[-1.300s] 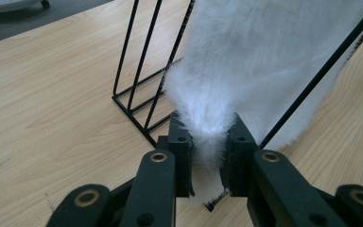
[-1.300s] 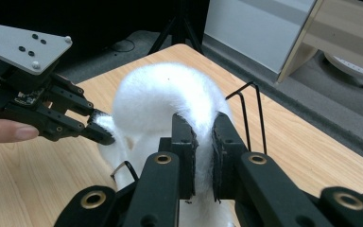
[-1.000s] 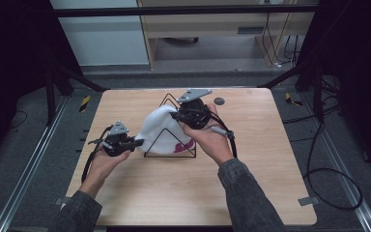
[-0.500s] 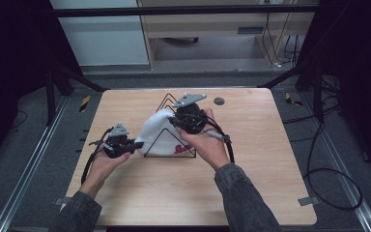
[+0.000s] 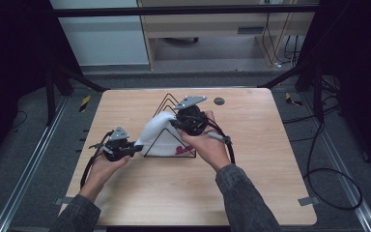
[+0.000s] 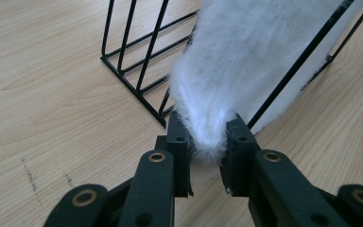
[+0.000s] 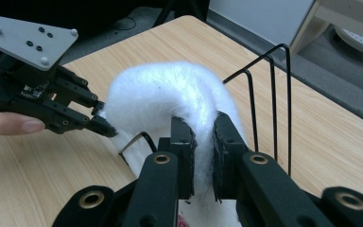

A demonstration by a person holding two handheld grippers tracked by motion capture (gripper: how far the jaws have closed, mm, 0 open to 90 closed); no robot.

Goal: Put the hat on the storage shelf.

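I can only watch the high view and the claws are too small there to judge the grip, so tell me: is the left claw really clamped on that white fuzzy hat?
Observer: Yes. In the left gripper view the left claw pinches one edge of the white hat between its pads.
Operator: And the right one?
Observer: The right claw is shut on a fold of the hat higher up, seen in the right gripper view.
Operator: How does the hat sit on the black wire rack?
Observer: It is draped over the rack, with one black wire crossing in front of the fur.
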